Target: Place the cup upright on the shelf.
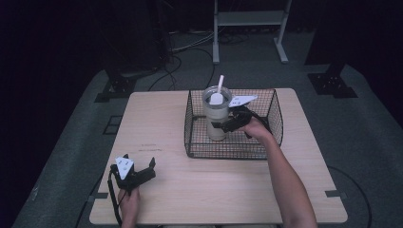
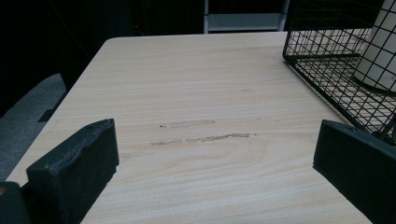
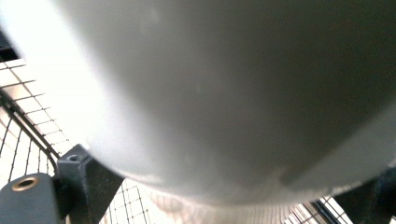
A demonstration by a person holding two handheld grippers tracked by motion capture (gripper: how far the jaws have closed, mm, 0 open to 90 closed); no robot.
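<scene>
A tall cream tumbler (image 1: 216,116) with a white straw (image 1: 220,83) stands upright in the left part of a black wire basket (image 1: 228,154). From its right, my right gripper (image 1: 222,126) is shut on the tumbler's lower body. In the right gripper view the tumbler (image 3: 233,93) sits tight between the two jaws, with the basket mesh (image 3: 28,116) behind. My left gripper (image 1: 140,166) rests open near the table's front left corner, holding nothing. In the left gripper view its jaws stand wide apart over bare wood, with the basket (image 2: 327,70) and tumbler (image 2: 380,51) at the far right.
The light wooden table (image 1: 214,190) has room in front of and left of the basket. Scuff marks (image 2: 201,137) lie on the wood ahead of the left gripper. A white frame (image 1: 249,28) and cables stand on the floor beyond the far edge.
</scene>
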